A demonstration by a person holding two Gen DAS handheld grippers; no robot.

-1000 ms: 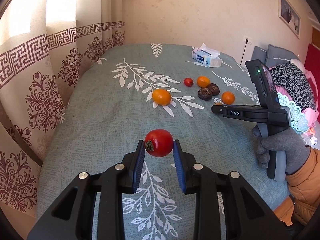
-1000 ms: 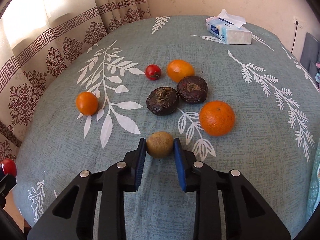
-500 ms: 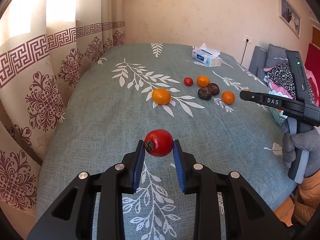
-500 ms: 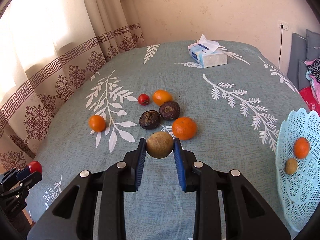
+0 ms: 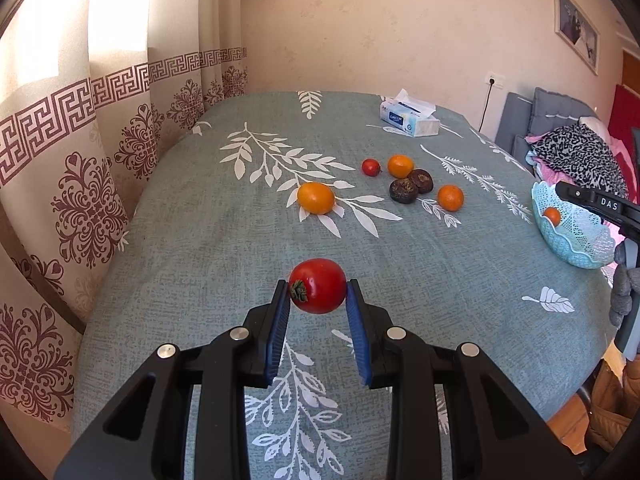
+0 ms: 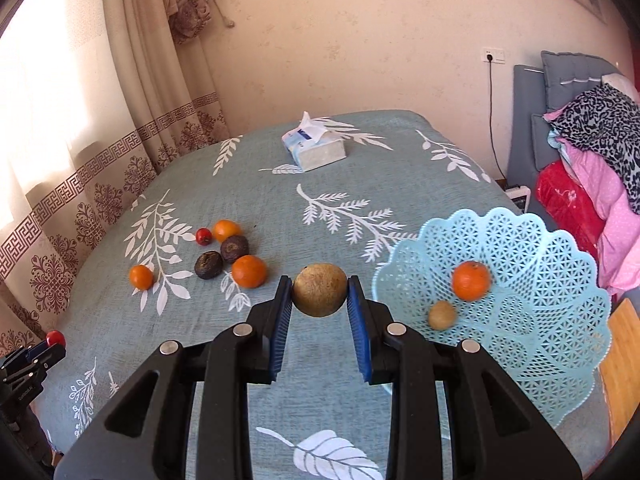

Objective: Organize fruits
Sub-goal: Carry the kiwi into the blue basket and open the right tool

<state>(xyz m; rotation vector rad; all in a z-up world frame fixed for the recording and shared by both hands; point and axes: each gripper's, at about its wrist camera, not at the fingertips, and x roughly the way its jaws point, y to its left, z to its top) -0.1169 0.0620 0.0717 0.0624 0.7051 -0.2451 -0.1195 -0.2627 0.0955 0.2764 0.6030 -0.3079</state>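
My left gripper (image 5: 318,300) is shut on a red tomato (image 5: 318,286) and holds it above the near part of the table. My right gripper (image 6: 320,300) is shut on a brown round fruit (image 6: 320,289) and holds it just left of the light blue lattice basket (image 6: 540,320). The basket holds an orange (image 6: 471,281) and a small brown fruit (image 6: 442,315). On the table lie three oranges (image 6: 249,271), two dark brown fruits (image 6: 208,265) and a small red tomato (image 6: 203,236).
A tissue box (image 6: 314,148) stands at the far side of the table (image 6: 360,184). Curtains (image 5: 80,140) hang along the left. A sofa with piled clothes (image 6: 592,152) is at the right. The basket sits at the table's right edge.
My right gripper has lifted the brown fruit and carried it right, from beside the fruit cluster to next to the basket. My left gripper has stayed put with the tomato.
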